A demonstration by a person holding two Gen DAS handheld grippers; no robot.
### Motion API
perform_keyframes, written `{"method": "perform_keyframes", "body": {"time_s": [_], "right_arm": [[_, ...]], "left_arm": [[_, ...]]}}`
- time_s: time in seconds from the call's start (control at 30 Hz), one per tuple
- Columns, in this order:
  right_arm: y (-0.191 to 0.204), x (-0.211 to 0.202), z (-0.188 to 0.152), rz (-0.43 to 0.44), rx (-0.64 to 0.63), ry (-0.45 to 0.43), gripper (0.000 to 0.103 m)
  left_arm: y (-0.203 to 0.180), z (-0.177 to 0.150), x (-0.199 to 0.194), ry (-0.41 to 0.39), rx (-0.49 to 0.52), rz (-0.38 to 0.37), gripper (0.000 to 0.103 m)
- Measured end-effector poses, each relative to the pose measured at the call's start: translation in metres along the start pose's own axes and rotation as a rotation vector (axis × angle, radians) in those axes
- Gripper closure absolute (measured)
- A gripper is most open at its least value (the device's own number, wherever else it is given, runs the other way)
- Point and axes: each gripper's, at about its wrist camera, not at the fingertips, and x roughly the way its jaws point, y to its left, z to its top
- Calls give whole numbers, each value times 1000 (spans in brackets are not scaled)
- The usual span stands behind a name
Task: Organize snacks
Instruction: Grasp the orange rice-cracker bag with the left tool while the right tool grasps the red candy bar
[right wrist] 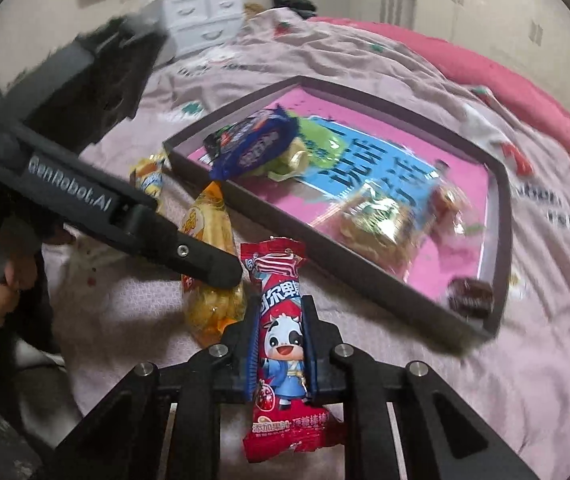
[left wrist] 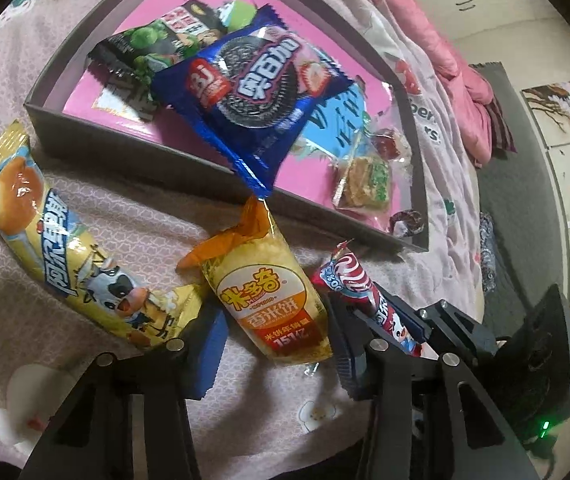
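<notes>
From my left wrist camera, the left gripper [left wrist: 275, 344] hangs spread wide, holding nothing, its fingers either side of the orange rice-cracker pack [left wrist: 270, 300] lying on the pink bedspread [left wrist: 97, 224]; I read "米多奇" and "香米饼" on it, with "151亿" beneath. To its left lies a yellow bread wrapper [left wrist: 73, 256] with a cartoon cow, its blue lettering too warped for me to read. The dark tray [left wrist: 125, 140] beyond holds a blue sandwich-cookie pack [left wrist: 253, 92] marked "奥百加" with a red "BJ" badge; it overhangs the near wall and covers part of a black-and-green packet [left wrist: 153, 48] whose text I cannot make out. A clear-wrapped square snack [left wrist: 365, 180] and small candies lie toward the tray's right end. At lower right, the right gripper [left wrist: 389, 320] is partly cut off behind my own finger, with the red lollipop wrapper [left wrist: 359, 284] in it. Through my right wrist camera, that right gripper [right wrist: 278, 344] is clamped on the red lollipop wrapper [right wrist: 281, 344], held just above the bedspread near the tray's [right wrist: 325, 264] front wall; a cartoon cow shows, then "添加果汁", with the upper characters half hidden. The left gripper's arm [right wrist: 125, 212] reads "GenRobot.AI". The tray contents are motion-blurred here.
</notes>
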Motion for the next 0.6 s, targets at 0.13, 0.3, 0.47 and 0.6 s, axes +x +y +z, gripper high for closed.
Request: {"method": "perform_keyframes", "body": {"time_s": [0.13,0.3,0.47,0.6], "right_arm": [[-4,-6,-3,36,66,-16,84],[-1,-12,-4,90,96,-39,85],[1,-19,-6,110,110,-60,85],[-4,-30,-4,117,139,-114,85]], "left_arm": [[-7,-3,-5,-8,40,4,57],[-14,-10,-15,-13,97,13,59],[-22,-15,-26,-38,149,27,59],[-29,-14,-39,-78,184,37,60]]}}
